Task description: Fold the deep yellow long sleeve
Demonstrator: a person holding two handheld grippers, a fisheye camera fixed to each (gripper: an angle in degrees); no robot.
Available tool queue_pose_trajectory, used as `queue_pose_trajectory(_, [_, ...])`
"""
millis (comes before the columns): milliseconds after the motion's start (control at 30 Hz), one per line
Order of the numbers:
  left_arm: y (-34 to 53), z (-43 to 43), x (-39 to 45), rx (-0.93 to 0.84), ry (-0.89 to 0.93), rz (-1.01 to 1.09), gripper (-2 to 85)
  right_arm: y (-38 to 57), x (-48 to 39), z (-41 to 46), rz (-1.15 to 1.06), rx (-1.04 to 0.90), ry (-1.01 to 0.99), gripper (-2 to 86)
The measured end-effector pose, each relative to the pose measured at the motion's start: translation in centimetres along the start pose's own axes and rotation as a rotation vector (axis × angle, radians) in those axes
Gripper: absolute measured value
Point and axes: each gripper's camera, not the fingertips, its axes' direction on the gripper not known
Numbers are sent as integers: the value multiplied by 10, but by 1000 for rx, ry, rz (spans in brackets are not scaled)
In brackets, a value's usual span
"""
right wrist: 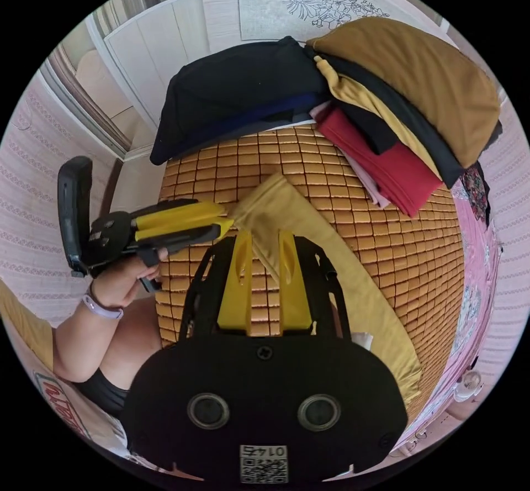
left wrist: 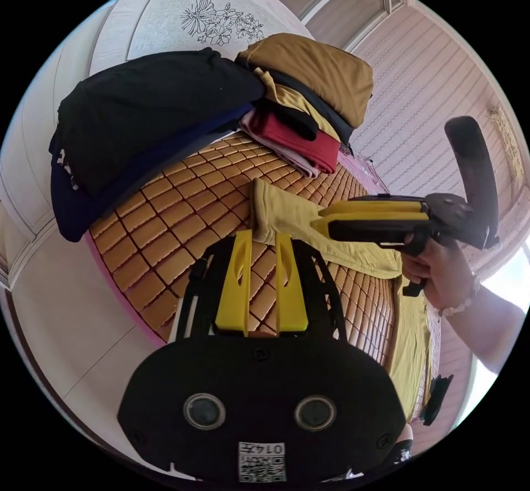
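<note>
The deep yellow long sleeve (left wrist: 287, 215) lies flat on a woven bamboo mat (left wrist: 165, 220), its cuff towards the clothes piles. In the right gripper view the sleeve (right wrist: 320, 248) runs down and right into the shirt's body. My left gripper (left wrist: 264, 232) has its jaws a narrow gap apart, tips at the cuff's edge, mat showing between them. It enters the right gripper view from the left (right wrist: 226, 221), held by a hand. My right gripper (right wrist: 265, 232) is also slightly open, hovering over the sleeve just behind the cuff. In the left gripper view the right gripper (left wrist: 316, 220) reaches in sideways.
At the mat's far end lie a black and navy garment (right wrist: 237, 93) and a stack topped by brown cloth (right wrist: 419, 71) with a red piece (right wrist: 397, 170). Behind them stands a pale headboard (left wrist: 221, 21). The mat's pink border (right wrist: 480, 248) marks the bed's edge.
</note>
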Motion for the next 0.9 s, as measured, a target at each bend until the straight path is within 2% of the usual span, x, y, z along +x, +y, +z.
queue_pose_trajectory(133, [-3,-3,-2,67,-3,-18,66,-42,7,24,30,-20,-71,78])
queue_pose_trajectory(233, [-10,11,-2,1,23,-48,63,-62,14,36,53,-30,-83,79])
queue_pose_trajectory(333, [-15,17,6,-29,-34,-48,53,-77,18,46,69,-64,-64,79])
queue_pose_trajectory(567, [-25,19,13,-48,-38,-18,43,-91,11,74,36,-159,21,85])
queue_pose_trajectory(900, [-44,11,41,-36,-14,42,-8,-60,34,44,84,-51,-10,33])
